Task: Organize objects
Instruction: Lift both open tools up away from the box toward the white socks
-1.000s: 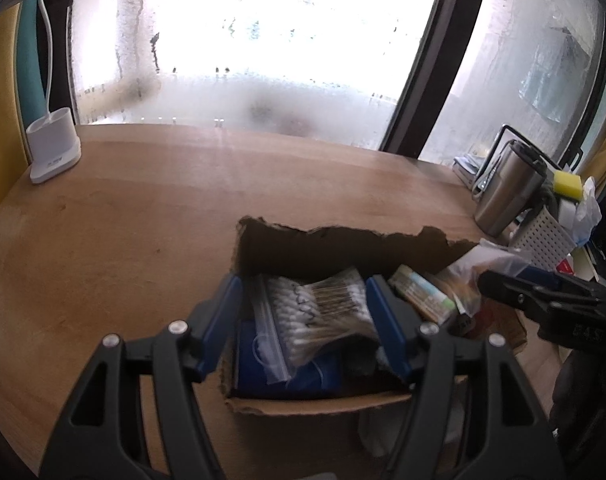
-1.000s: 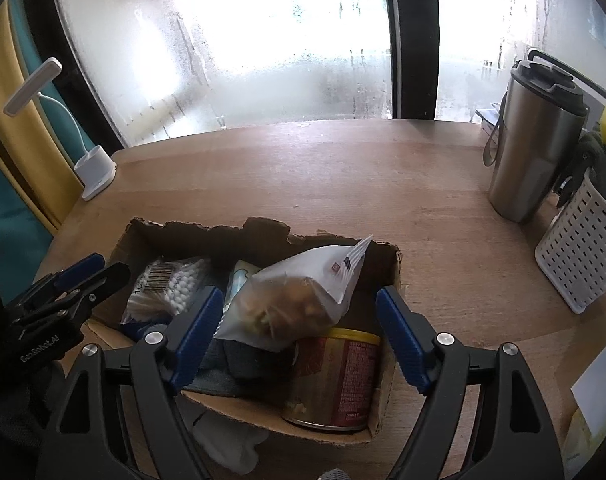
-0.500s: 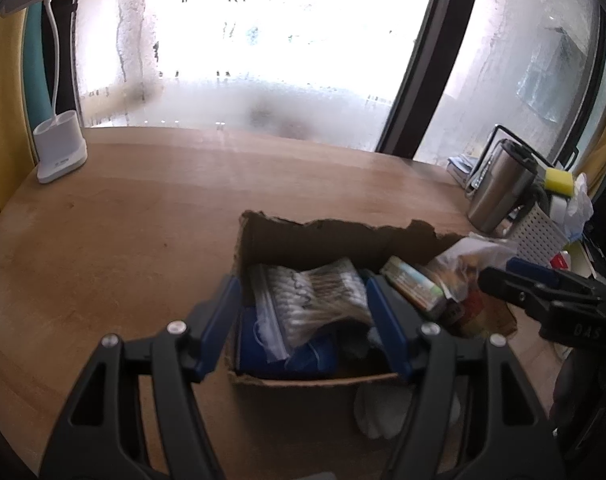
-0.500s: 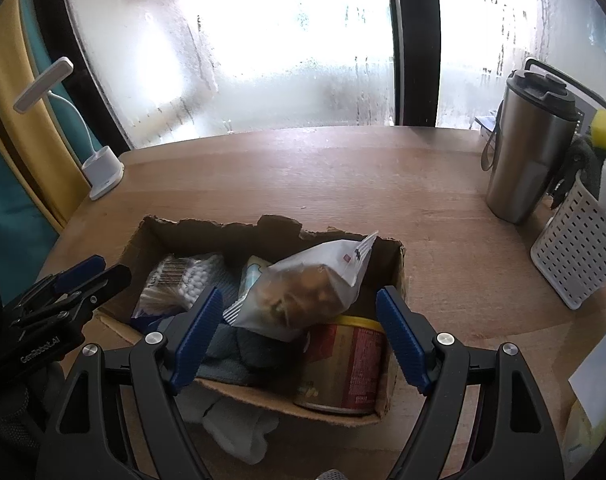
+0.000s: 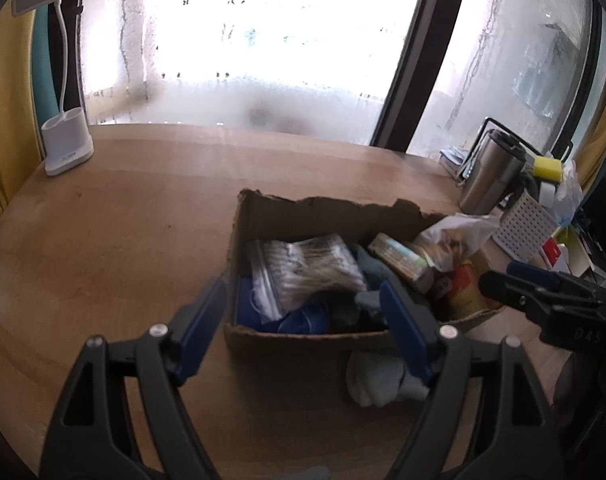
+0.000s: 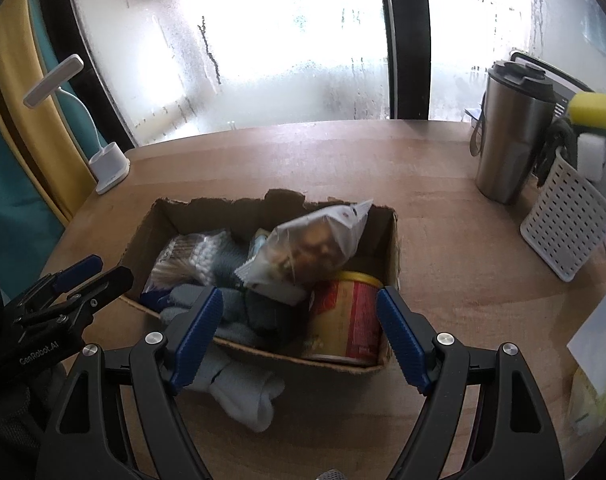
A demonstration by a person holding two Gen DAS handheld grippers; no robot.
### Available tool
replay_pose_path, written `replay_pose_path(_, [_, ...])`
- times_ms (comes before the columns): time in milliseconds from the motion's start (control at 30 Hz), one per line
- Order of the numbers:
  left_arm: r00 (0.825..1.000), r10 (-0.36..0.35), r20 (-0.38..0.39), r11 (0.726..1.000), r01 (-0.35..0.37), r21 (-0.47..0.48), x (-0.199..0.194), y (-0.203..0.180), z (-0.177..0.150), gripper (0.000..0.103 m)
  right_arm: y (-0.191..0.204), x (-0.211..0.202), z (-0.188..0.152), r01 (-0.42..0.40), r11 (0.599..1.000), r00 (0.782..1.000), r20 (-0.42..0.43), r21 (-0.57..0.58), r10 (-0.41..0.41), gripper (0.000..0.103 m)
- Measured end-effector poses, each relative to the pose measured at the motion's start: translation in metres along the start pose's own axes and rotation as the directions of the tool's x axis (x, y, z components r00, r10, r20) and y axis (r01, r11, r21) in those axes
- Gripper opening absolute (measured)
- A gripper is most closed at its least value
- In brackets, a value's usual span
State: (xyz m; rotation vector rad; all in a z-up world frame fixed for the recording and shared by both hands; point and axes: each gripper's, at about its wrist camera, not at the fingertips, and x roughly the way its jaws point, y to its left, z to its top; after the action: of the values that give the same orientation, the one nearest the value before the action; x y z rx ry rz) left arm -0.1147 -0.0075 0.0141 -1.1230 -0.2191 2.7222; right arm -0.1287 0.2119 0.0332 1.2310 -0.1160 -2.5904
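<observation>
A torn cardboard box (image 5: 303, 216) was seen standing on the wooden tabletop (image 5: 123, 240), filled with objects. A zip bag of cotton swabs (image 5: 303, 268) lay in its left part over something blue, a pale snack bag (image 6: 315, 240) was propped across the middle, and a yellow-and-red can (image 6: 351, 320) lay on its side at the right end. Grey cloth was bunched between them. A white sock (image 6: 243, 392) was draped outside the box's near wall, on the tabletop.

The left claw (image 5: 303, 328) was held above the box's near left corner; its jaws were opening, and nothing was pressed by the blue pads, the swab bag lying below and beyond them. The right claw (image 6: 299, 332) was held released over the near right part of the box, its pads apart and touching nothing.

A steel travel mug (image 6: 511, 132) and a white perforated basket (image 6: 563, 224) were placed at the right edge, and a white desk lamp (image 5: 67, 152) at the far left.
</observation>
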Motion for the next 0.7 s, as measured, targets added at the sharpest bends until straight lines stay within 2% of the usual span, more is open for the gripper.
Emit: replay_pose_path(700, [0.999,-0.005,-0.043,1.0,0.006,0.017,-0.006,-0.015,-0.028,0.081,-0.01,-0.007,-0.033,-0.017,1.0,1.0,-0.016,0.026,0.018,0.082])
